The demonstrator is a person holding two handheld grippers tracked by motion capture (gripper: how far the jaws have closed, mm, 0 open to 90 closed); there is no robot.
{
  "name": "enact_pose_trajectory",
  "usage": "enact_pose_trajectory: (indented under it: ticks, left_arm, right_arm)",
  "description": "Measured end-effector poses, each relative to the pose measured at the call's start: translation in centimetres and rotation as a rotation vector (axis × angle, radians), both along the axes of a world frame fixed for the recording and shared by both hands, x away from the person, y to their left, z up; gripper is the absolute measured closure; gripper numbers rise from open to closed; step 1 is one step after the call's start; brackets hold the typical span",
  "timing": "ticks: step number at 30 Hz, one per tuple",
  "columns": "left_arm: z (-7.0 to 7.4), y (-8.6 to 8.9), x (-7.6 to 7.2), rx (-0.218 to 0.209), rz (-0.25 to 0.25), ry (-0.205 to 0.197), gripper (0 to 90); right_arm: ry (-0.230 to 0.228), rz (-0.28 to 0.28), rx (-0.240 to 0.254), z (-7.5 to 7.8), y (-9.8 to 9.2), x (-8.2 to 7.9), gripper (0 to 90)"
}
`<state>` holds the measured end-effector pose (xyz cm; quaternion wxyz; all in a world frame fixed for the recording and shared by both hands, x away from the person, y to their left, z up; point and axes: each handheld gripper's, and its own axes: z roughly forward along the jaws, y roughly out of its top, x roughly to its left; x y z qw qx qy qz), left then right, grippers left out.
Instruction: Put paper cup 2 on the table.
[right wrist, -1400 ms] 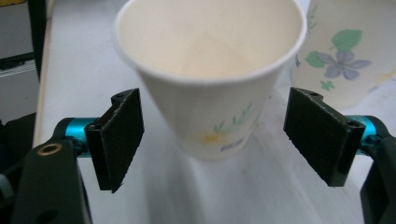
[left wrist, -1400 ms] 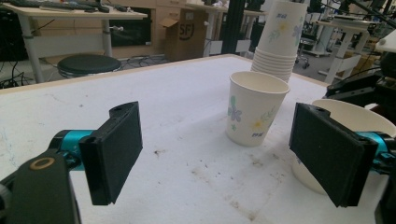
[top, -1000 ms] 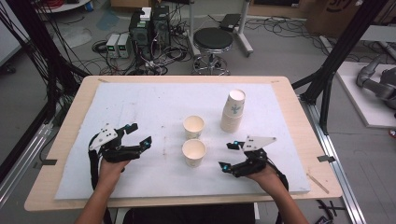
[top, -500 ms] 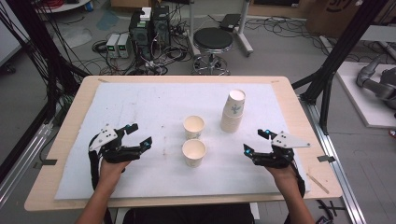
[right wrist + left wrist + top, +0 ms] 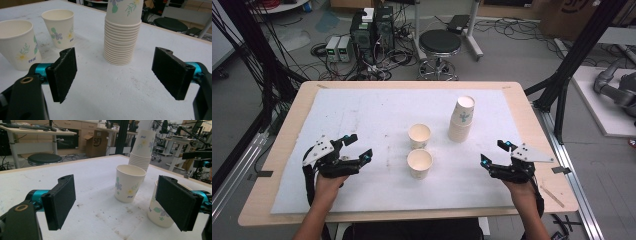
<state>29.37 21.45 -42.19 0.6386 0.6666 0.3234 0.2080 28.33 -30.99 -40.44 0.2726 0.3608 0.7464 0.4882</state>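
Two floral paper cups (image 5: 419, 135), upright

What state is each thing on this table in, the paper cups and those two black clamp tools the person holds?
Near flowered paper cup: upright, empty, standing alone.
Far flowered paper cup: upright, empty, apart from the near one.
Tall stack of nested paper cups: upright, mouth up.
Left gripper: open, holding nothing.
Right gripper: open, holding nothing.
White table sheet: flat, lightly stained.
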Motion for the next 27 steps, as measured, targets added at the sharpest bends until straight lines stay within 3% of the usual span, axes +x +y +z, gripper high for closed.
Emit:
enact_pose_trajectory:
  ticks: [27]
  left_arm:
    - [-0.29, -0.20, 0.14, 0.014, 0.003, 0.011, 16.5]
  right_arm:
    - [-0.010, 0.024, -0.008, -0.09, -0.15, 0.28, 20.9]
